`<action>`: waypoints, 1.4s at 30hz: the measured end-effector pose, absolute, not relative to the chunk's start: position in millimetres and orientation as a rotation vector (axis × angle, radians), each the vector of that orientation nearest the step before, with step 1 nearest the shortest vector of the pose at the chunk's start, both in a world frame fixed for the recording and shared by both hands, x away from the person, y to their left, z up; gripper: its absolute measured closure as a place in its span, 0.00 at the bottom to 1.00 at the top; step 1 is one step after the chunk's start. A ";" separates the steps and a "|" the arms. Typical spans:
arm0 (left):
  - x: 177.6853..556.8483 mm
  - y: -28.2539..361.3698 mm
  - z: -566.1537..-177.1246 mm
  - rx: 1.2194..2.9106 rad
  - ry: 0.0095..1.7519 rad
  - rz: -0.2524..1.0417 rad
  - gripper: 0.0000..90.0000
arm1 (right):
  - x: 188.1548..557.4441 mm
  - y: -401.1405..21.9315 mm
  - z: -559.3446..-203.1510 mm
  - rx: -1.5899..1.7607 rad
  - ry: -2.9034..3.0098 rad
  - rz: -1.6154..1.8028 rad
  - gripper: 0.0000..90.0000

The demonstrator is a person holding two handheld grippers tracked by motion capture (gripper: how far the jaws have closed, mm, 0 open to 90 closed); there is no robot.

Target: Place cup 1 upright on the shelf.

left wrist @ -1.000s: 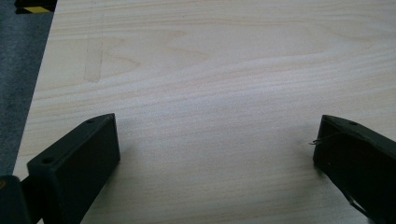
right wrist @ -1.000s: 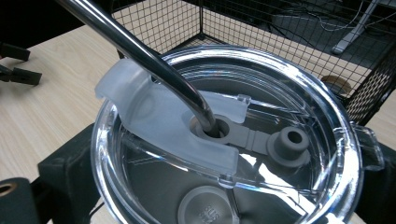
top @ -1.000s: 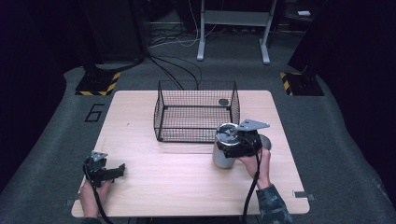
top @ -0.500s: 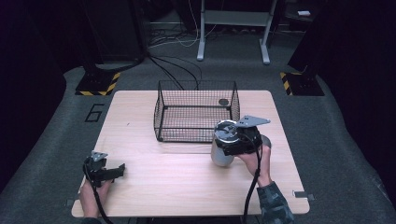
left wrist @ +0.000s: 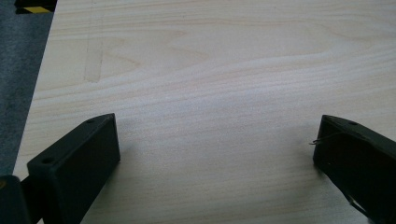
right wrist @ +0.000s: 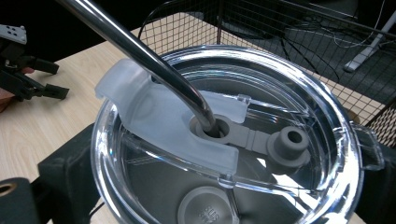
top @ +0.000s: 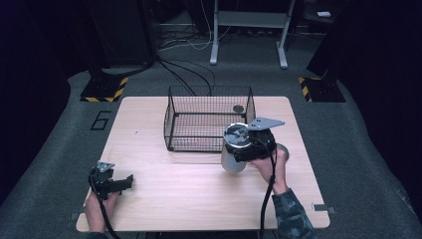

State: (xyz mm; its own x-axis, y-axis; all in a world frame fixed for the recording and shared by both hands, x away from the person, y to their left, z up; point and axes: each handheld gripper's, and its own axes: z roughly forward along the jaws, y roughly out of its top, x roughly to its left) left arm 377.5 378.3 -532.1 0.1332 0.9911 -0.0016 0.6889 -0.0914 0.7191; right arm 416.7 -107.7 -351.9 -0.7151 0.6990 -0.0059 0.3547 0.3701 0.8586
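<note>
While the steel tumbler is clamped between the jaws of the right gripper, just on the near side of the wire basket, most of the risk is judged to lie in the straw. In the right gripper view the metal straw is seen running up and away from the clear lid, slanted through its grommet, and the basket's mesh stands close beyond the lid. If the tumbler is carried over the basket rim too low, the straw or the base could be caught on the wire and the smooth wall could be twisted out of the grip. The left gripper is held open over bare table, well apart from the tumbler, so no support is offered there.
</note>
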 end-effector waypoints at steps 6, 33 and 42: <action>377.5 378.3 -532.1 1.844 1.614 0.683 0.00 | 420.5 -104.1 -342.6 0.900 2.271 1.299 0.04; 377.5 378.3 -532.2 1.843 1.613 0.683 0.00 | 443.5 -85.0 -314.9 0.845 2.277 1.311 0.04; 377.6 378.3 -532.2 1.843 1.612 0.685 0.00 | 451.5 -81.5 -310.7 0.857 2.278 1.308 0.04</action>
